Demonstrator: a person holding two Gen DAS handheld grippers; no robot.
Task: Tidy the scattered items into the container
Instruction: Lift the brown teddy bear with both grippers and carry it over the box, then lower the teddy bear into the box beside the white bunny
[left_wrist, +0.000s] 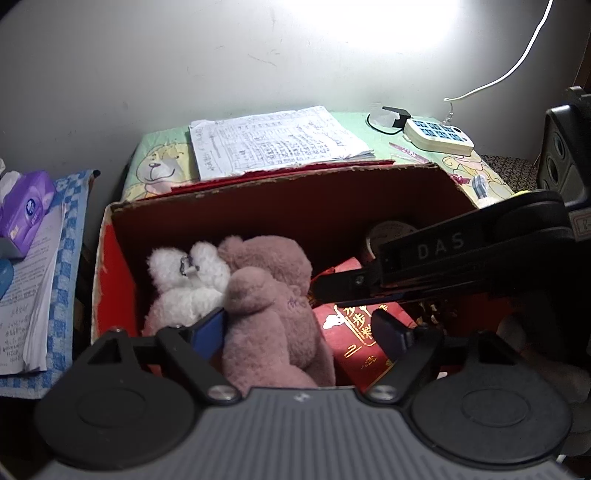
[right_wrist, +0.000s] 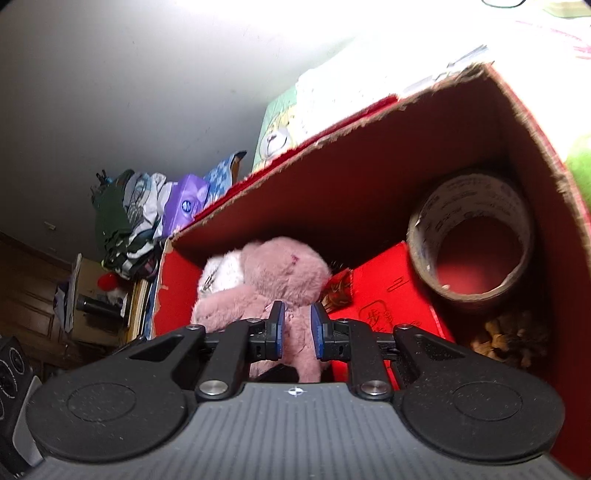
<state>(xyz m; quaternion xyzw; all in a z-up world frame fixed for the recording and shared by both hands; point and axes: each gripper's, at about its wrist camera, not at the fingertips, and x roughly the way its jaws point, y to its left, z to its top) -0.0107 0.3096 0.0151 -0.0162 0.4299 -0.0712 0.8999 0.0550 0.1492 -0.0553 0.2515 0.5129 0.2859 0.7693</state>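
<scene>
Holding the pink plush bear (right_wrist: 280, 291) by one limb, my right tool (right_wrist: 297, 328) sat low centre of the right wrist frame, blue pads narrowed onto the fur and pinching it. The bear was already inside the red cardboard box (left_wrist: 122, 266), left half of the box, lying against a white plush toy (left_wrist: 181, 280).

My left tool (left_wrist: 303, 332) was spread wide at bottom centre of the left wrist frame, straddling the bear's lower body. One pad showed beside the plush, the other over the red gift box (left_wrist: 354, 332). It wasn't clamped on anything I could see.

Handling call: the bear looked light, soft and squashy, not fragile, and fur grips well on rubber pads. A limb pinch suffices; the body would sag but shouldn't slip. It compresses, so it could be pushed down to make room.

A tape roll (right_wrist: 476, 243) stood in the box's far right corner in the right wrist frame, rigid, best taken across its wall.

Papers (left_wrist: 277, 140) and a power strip (left_wrist: 439, 136) lay on the tabletop (left_wrist: 351, 122), upper centre and right.
</scene>
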